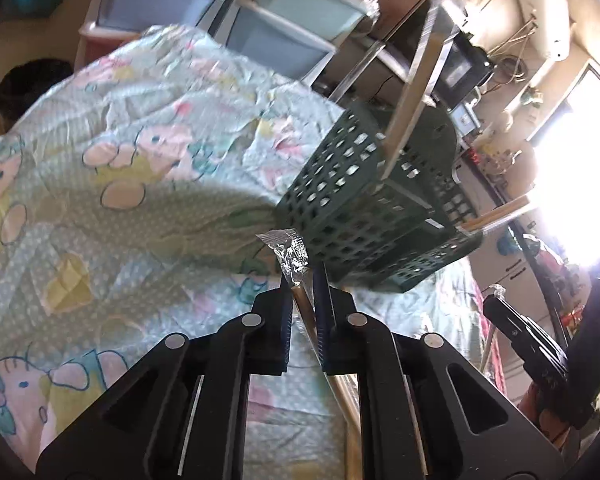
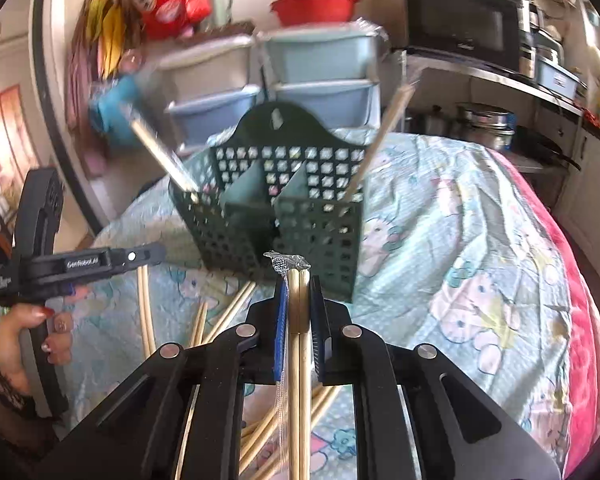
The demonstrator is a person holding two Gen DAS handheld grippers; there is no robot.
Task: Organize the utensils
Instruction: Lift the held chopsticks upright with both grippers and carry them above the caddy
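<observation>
A dark green perforated utensil basket (image 1: 363, 200) (image 2: 284, 208) with three compartments stands on the cartoon-print cloth. Wrapped chopstick pairs lean in its outer compartments (image 2: 160, 156) (image 2: 383, 136). My left gripper (image 1: 304, 280) is shut on a plastic-wrapped pair of wooden chopsticks (image 1: 296, 256), just in front of the basket. My right gripper (image 2: 298, 280) is shut on another wrapped pair of chopsticks (image 2: 298, 320), also just short of the basket. The left gripper also shows in the right wrist view (image 2: 156, 254).
Several loose wrapped chopstick pairs (image 2: 228, 312) lie on the cloth (image 2: 459, 240) below the right gripper. Plastic drawer units (image 2: 311, 80) stand behind the table. A microwave (image 2: 459, 24) and pots (image 2: 483, 120) sit on shelves to the right.
</observation>
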